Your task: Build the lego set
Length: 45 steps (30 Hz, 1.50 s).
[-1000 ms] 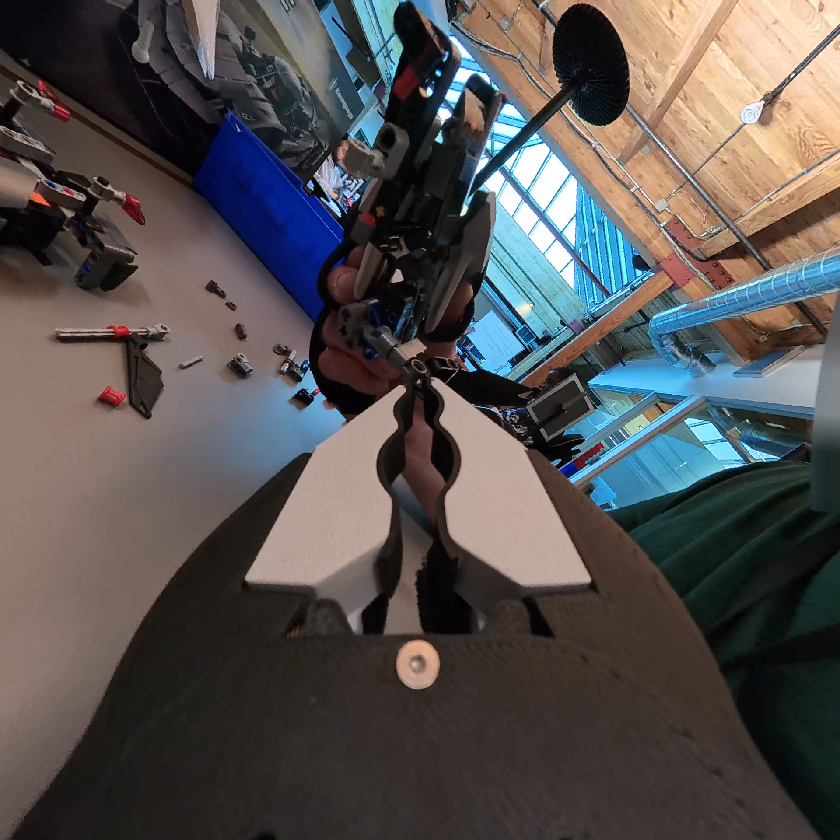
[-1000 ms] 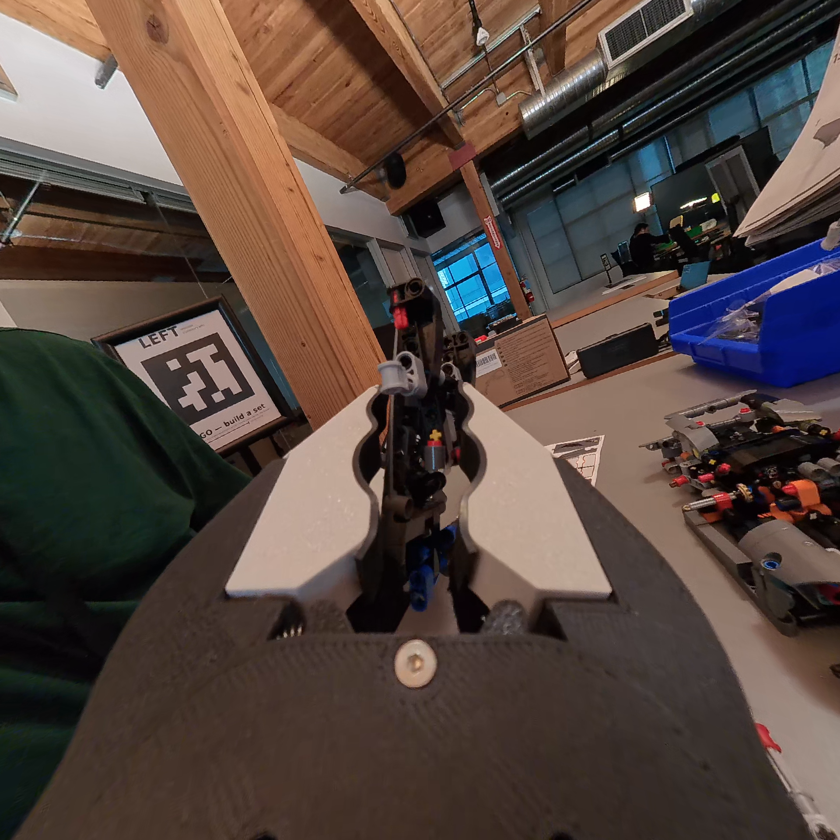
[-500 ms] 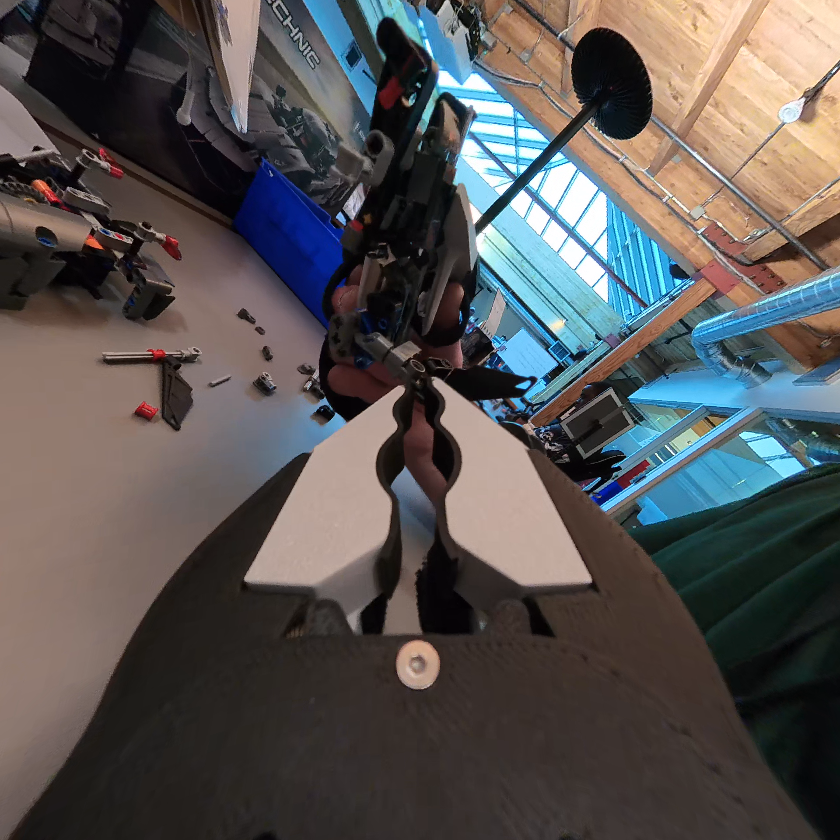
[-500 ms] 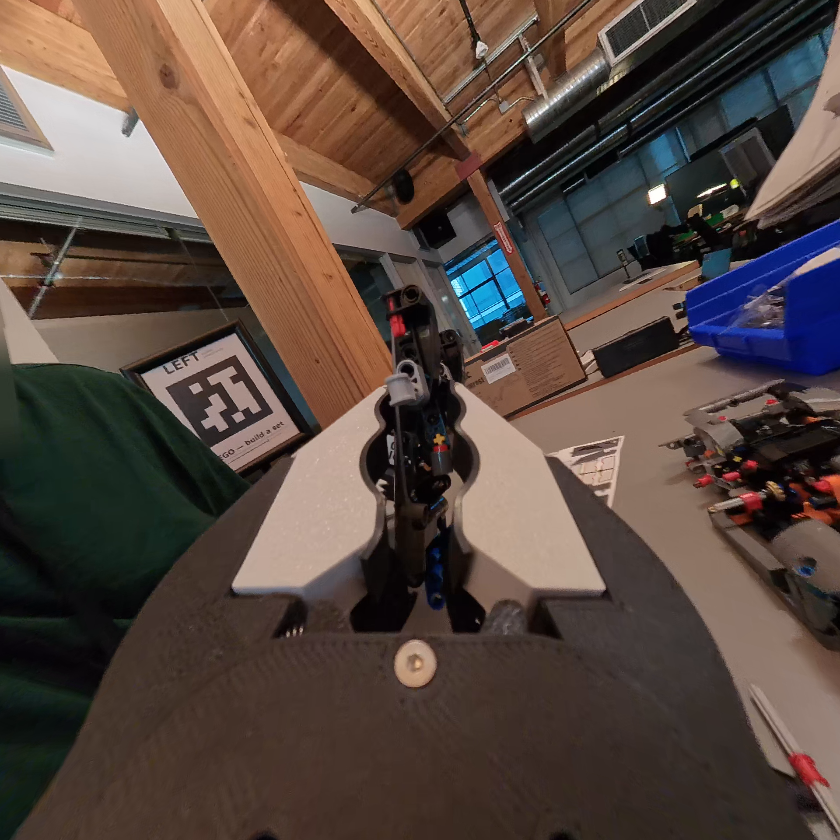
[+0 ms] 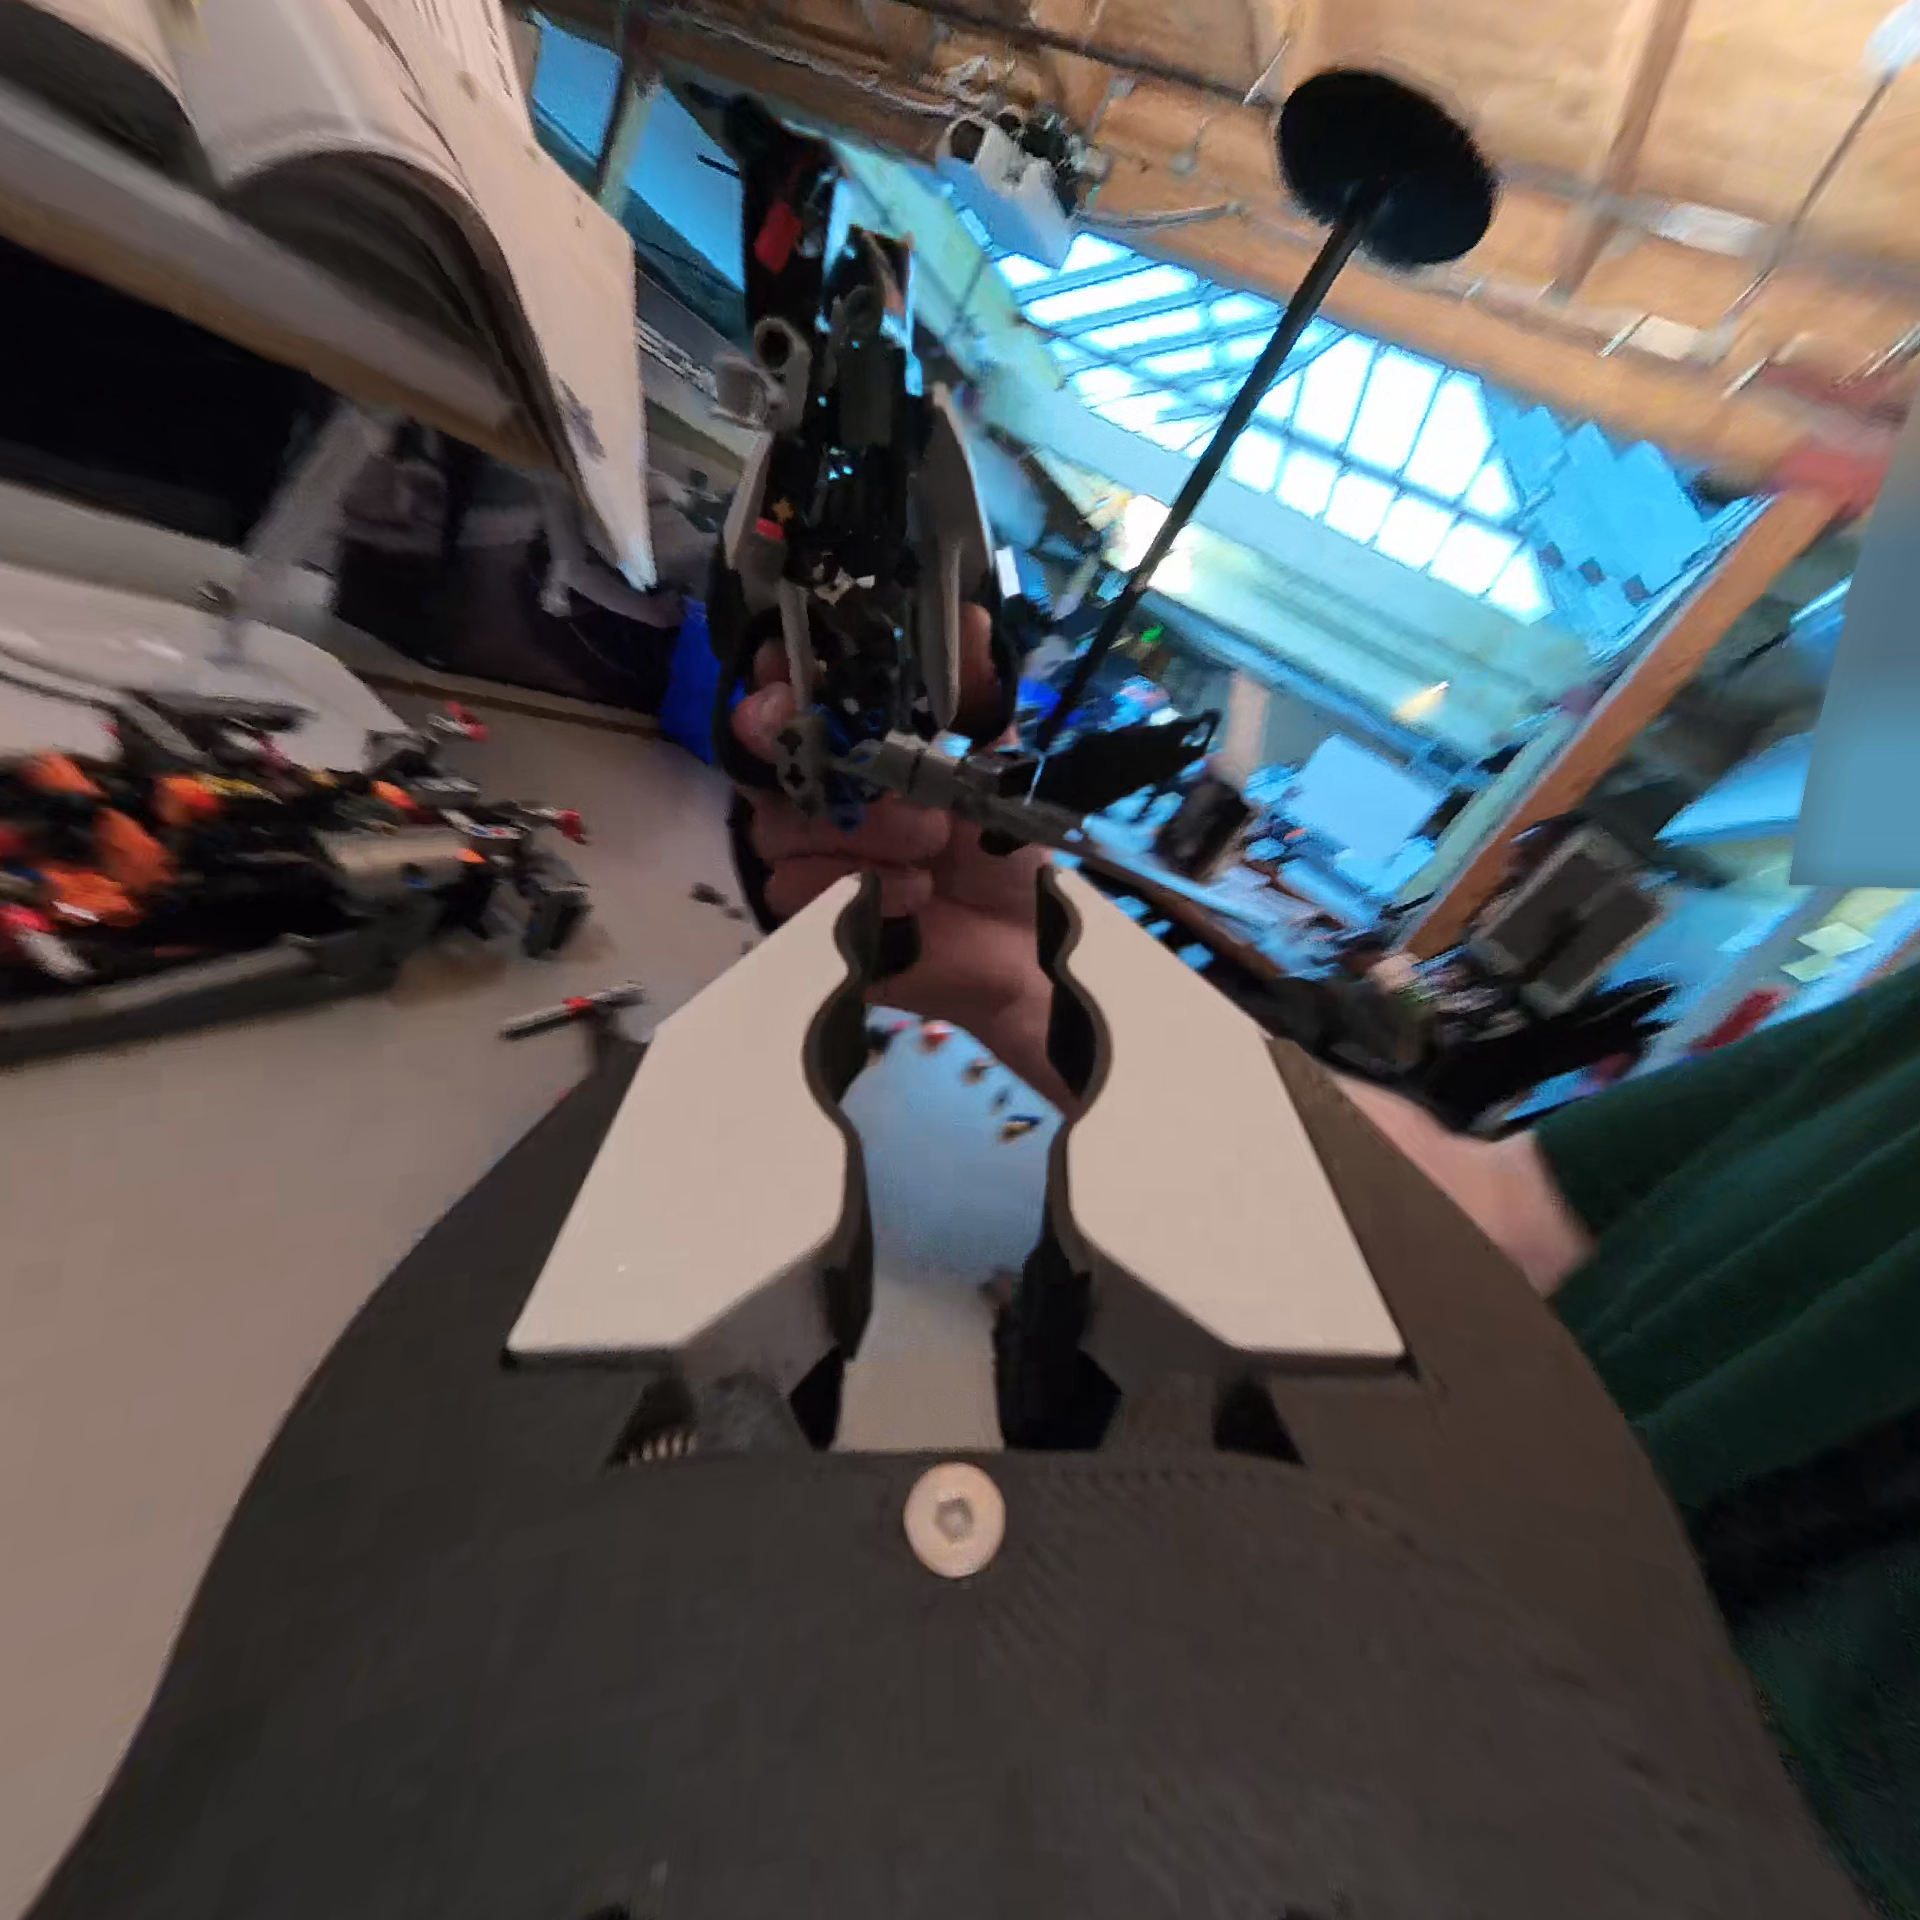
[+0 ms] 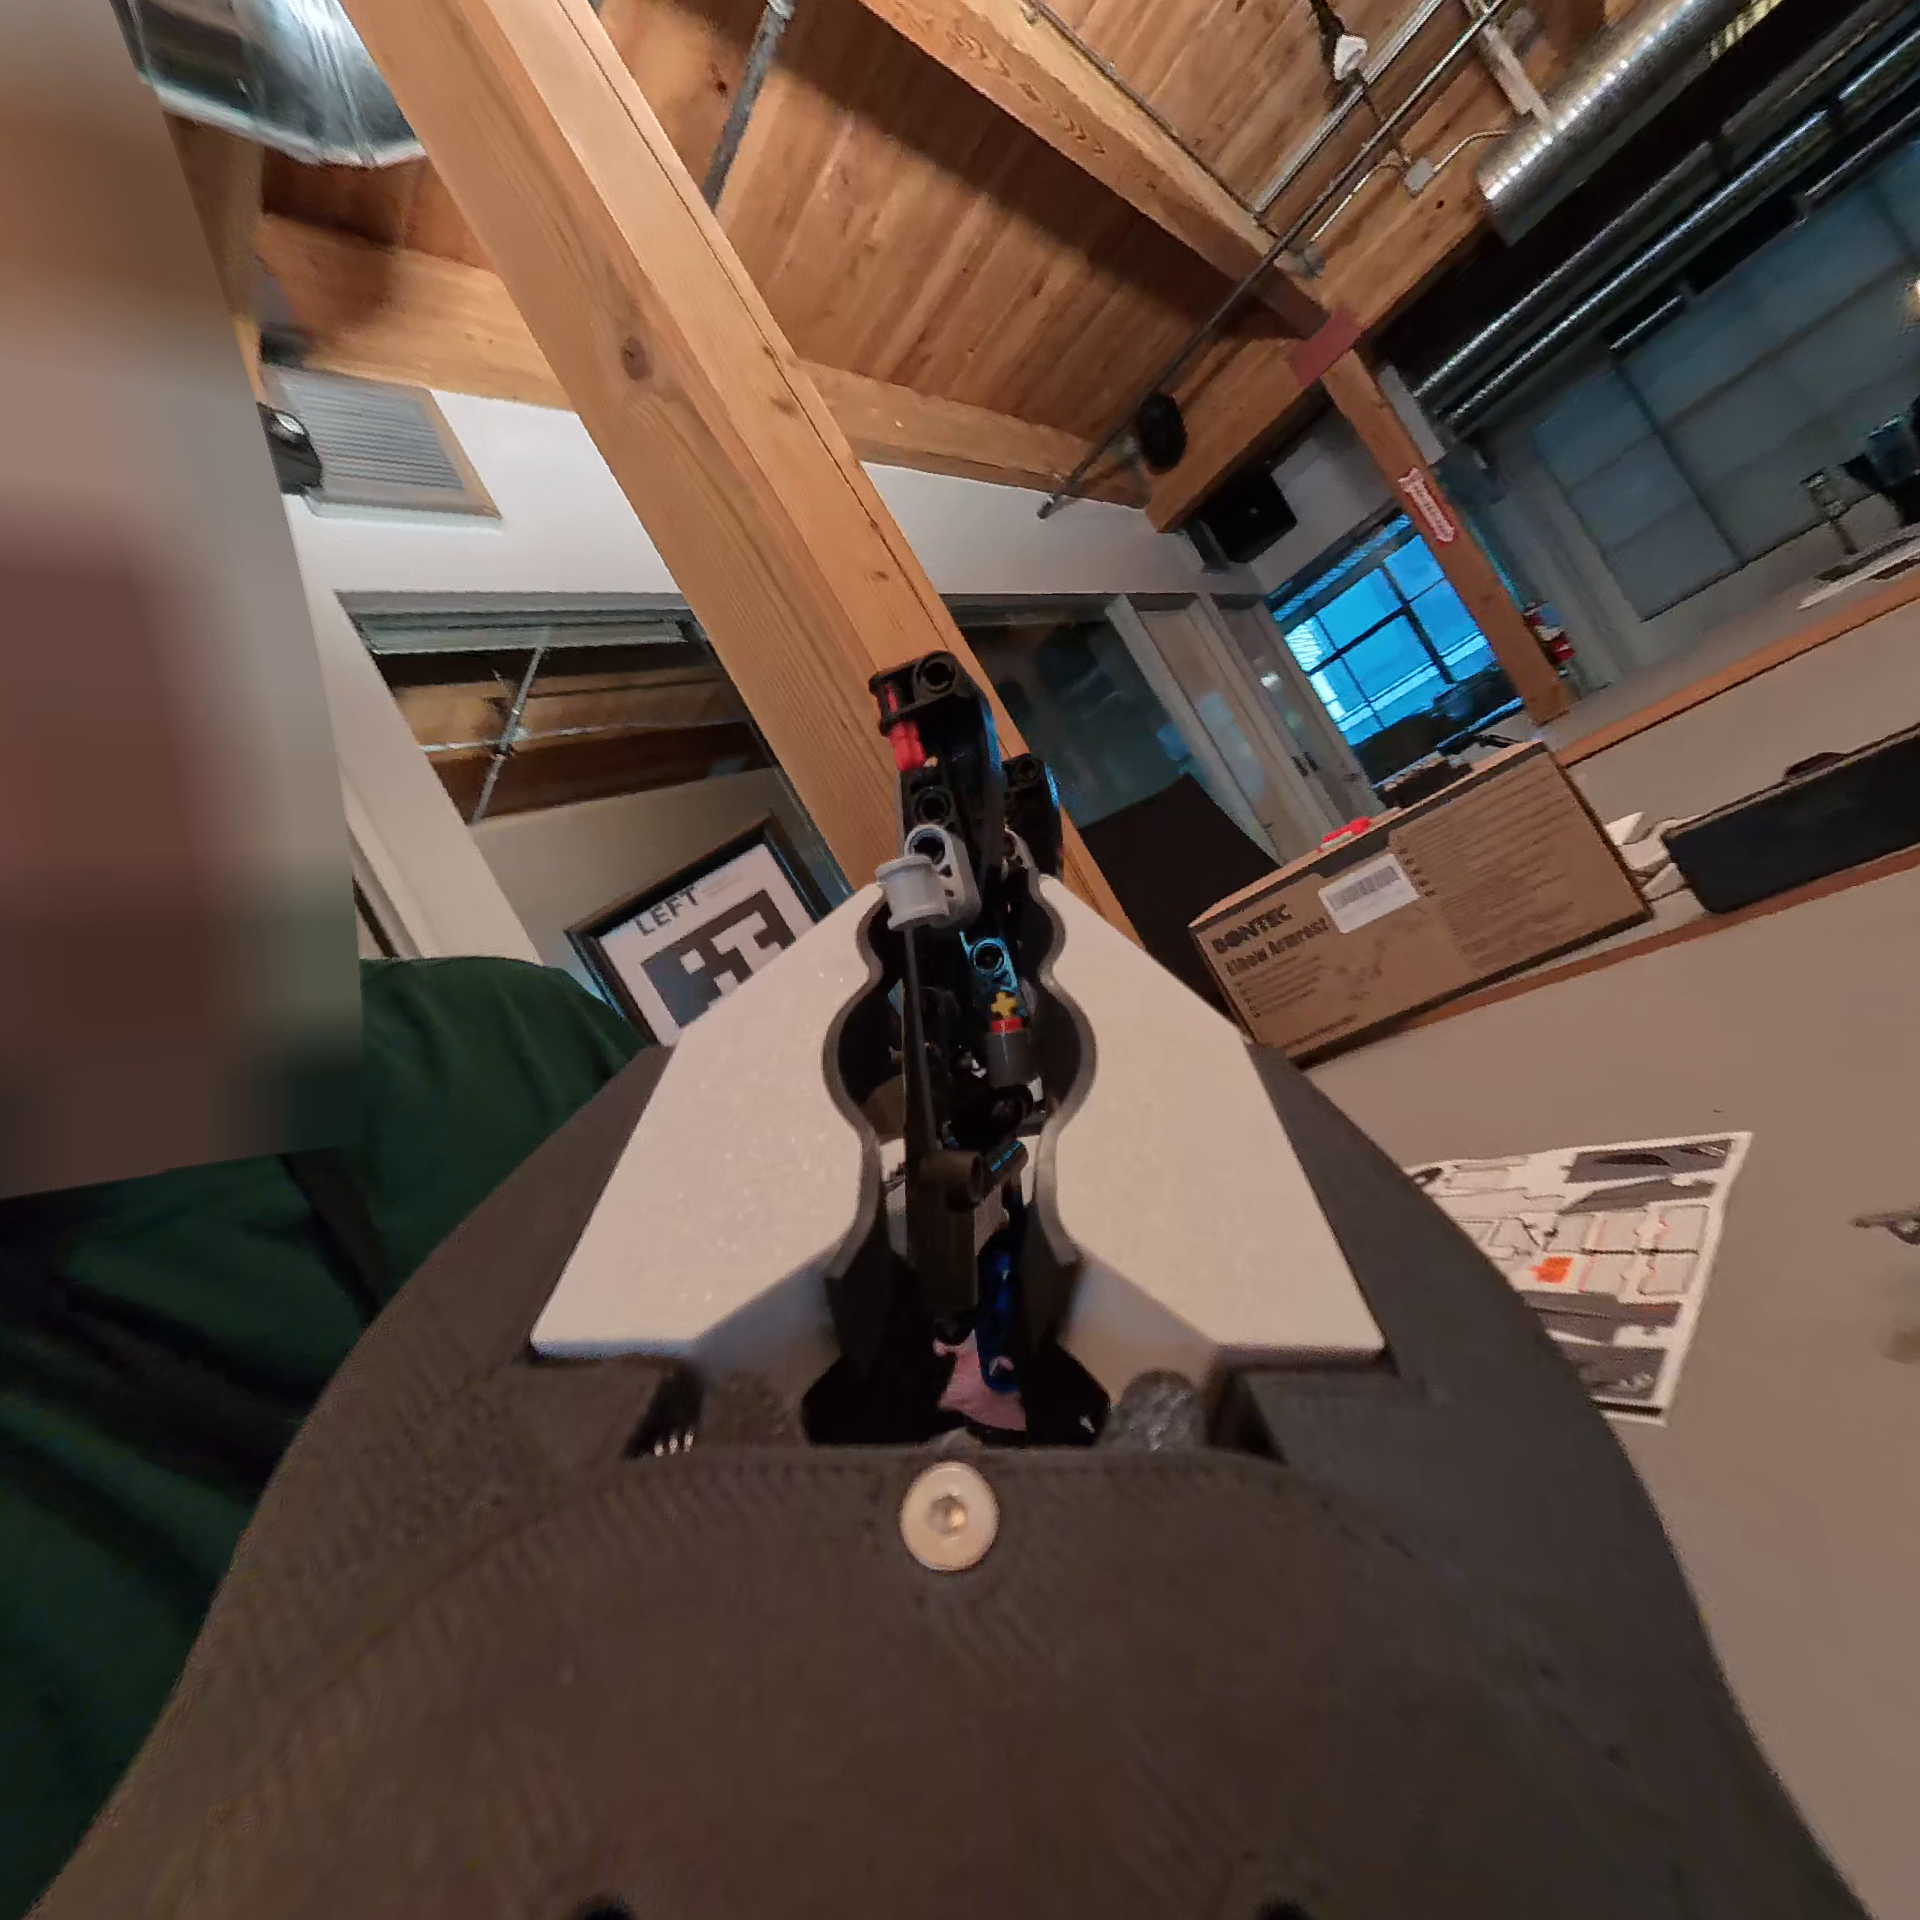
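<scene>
A black and grey Lego sub-assembly (image 6: 956, 935) with red and blue pins stands upright between the fingers of my right gripper (image 6: 961, 894), which is shut on it. In the left wrist view the same sub-assembly (image 5: 842, 520) is held up in the air just beyond my left gripper (image 5: 951, 883), with a hand (image 5: 894, 862) behind it. A grey and dark connector piece (image 5: 935, 774) sticks out sideways from its lower end. My left gripper is open and empty, its tips just below that piece.
A large orange and black part-built model (image 5: 208, 862) lies on the grey table (image 5: 260, 1195) at the left, with loose pieces (image 5: 582, 1008) near it and an open booklet (image 5: 468, 260) above. A sticker sheet (image 6: 1590, 1247), a cardboard box (image 6: 1423, 894) and a black case (image 6: 1797, 831) lie at the right.
My left gripper has opened and let go of the small dark piece, which now stays on the sub-assembly's lower end. Both views have swung; the right gripper still holds the sub-assembly.
</scene>
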{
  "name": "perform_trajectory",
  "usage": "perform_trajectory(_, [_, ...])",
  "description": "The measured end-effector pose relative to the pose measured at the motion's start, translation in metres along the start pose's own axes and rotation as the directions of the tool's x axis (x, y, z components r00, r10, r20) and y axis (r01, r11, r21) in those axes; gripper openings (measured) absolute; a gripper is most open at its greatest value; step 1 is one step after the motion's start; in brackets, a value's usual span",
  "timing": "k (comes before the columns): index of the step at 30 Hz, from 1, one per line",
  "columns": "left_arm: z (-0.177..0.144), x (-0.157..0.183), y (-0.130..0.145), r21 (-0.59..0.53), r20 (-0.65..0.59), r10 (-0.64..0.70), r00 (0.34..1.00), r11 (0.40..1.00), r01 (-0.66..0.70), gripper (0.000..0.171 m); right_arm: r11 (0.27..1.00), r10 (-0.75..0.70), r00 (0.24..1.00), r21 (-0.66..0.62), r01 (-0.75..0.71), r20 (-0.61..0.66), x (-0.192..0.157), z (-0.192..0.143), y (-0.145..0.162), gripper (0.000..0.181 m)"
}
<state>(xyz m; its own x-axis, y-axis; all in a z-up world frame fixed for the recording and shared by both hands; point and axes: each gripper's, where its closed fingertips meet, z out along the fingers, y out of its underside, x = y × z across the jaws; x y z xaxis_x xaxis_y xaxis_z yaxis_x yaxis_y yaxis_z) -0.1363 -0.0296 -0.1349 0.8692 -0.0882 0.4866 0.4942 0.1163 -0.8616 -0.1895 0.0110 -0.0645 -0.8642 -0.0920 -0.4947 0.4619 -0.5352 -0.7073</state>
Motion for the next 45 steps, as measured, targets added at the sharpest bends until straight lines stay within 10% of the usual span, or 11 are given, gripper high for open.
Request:
perform_trajectory(4, [-0.006, -0.008, -0.005, -0.129, 0.145, 0.42, 0.896, 0.906, -0.404, 0.042, 0.997, 0.081, 0.995, -0.007, -0.08, 0.058, 0.009, 0.012, -0.002, 0.019])
perform_trajectory(8, [-0.006, -0.006, -0.02, -0.27, 0.202, 0.782, 0.589, 0.623, -0.734, 0.051, 0.984, 0.177, 0.977, -0.025, -0.176, 0.122, 0.018, 0.024, -0.002, 0.019])
perform_trajectory(21, [0.0, -0.009, -0.024, -0.419, 0.123, 0.978, 0.167, 0.204, -0.885, 0.031, 0.956, 0.292, 0.939, -0.091, -0.279, 0.181, 0.03, 0.046, 0.01, 0.02])
perform_trajectory(45, [0.017, -0.016, -0.022, -0.444, 0.047, 0.999, -0.015, 0.008, -0.896, 0.012, 0.962, 0.272, 0.956, 0.018, -0.271, -0.109, 0.078, 0.018, -0.002, 0.036])
